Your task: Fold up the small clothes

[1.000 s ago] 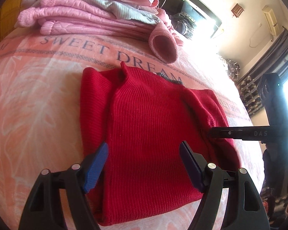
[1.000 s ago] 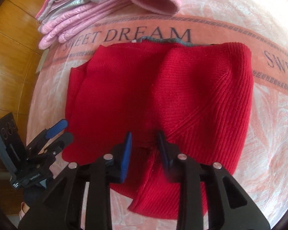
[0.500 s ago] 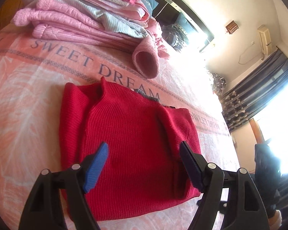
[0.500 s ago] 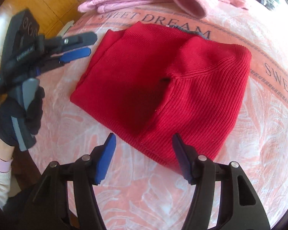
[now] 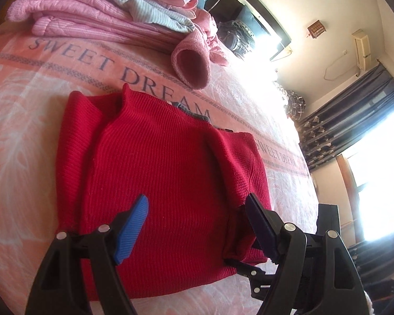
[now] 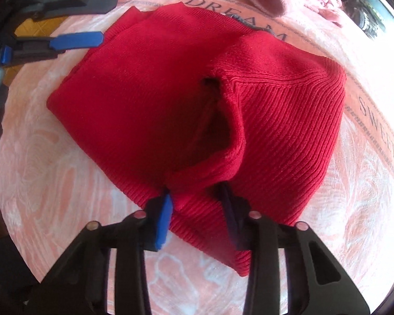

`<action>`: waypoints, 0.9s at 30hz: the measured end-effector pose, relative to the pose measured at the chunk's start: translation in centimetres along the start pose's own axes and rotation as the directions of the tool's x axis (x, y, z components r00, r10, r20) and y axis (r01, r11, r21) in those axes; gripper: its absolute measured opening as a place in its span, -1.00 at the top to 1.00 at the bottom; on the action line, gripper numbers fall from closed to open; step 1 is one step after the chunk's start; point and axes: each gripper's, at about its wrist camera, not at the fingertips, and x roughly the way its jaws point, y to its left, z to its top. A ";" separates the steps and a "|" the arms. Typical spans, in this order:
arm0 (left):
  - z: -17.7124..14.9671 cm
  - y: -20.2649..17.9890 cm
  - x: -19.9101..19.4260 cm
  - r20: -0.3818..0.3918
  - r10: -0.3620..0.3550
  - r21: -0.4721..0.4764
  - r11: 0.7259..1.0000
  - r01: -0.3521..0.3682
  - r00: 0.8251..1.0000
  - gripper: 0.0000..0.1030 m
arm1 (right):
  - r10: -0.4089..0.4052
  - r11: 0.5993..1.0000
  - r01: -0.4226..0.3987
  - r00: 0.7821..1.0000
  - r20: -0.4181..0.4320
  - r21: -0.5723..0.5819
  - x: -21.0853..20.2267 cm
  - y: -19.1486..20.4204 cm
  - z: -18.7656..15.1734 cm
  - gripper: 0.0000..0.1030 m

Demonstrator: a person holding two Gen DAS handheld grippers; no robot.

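Note:
A red knit sweater [image 5: 157,170] lies folded on the pink bedspread [image 5: 26,110], its sleeves turned in over the body. My left gripper [image 5: 197,223] hovers open above the near hem, with nothing between its blue pads. In the right wrist view the red sweater [image 6: 144,92] fills the middle. My right gripper [image 6: 198,210] is shut on a raised fold of the folded-in sleeve at the near edge. In the left wrist view the right gripper [image 5: 240,262] sits at the sweater's near right corner. The left gripper [image 6: 92,18] shows open at the upper left.
A stack of folded pink and striped clothes [image 5: 105,13] sits at the far side of the bed, with a pink cuff [image 5: 191,65] hanging toward the sweater. Dark curtains [image 5: 354,115] and a bright window lie to the right. Wooden floor [image 6: 30,30] shows beyond the bed's left edge.
My right gripper came down from open above the bedspread and closed on the sweater's near fold, lifting it slightly. My left gripper stayed open and moved in closer over the near hem.

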 end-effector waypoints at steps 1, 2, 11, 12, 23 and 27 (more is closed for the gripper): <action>0.0 -0.1 0.2 -0.006 -0.018 -0.011 1.000 0.018 1.000 -0.48 | 0.046 0.998 -0.046 0.999 0.003 0.031 -0.4 -0.7 0.0 0.79; -0.1 -0.2 0.5 -0.013 -0.039 -0.025 0.999 0.039 0.999 -0.48 | 0.088 0.994 -0.089 0.996 0.011 0.064 -0.8 -1.4 0.0 0.86; -0.5 -0.7 6.7 -0.113 -0.299 -0.259 0.930 0.262 0.948 -0.48 | 0.336 0.912 -0.362 0.929 0.155 0.192 -6.3 -6.3 -1.1 0.88; -0.5 -0.8 7.5 -0.110 -0.324 -0.282 0.917 0.283 0.940 -0.48 | 0.350 0.904 -0.380 0.921 0.169 0.197 -6.8 -6.7 -1.2 0.88; -0.1 -3.6 15.5 -0.141 -0.499 -0.435 0.807 0.400 0.855 -0.49 | 0.416 0.862 -0.470 0.869 0.266 0.189 -10.6 -9.5 -2.2 0.88; 0.1 -4.3 17.0 -0.144 -0.481 -0.426 0.819 0.385 0.865 -0.48 | 0.430 0.861 -0.481 0.862 0.268 0.167 -10.8 -9.6 -2.6 0.88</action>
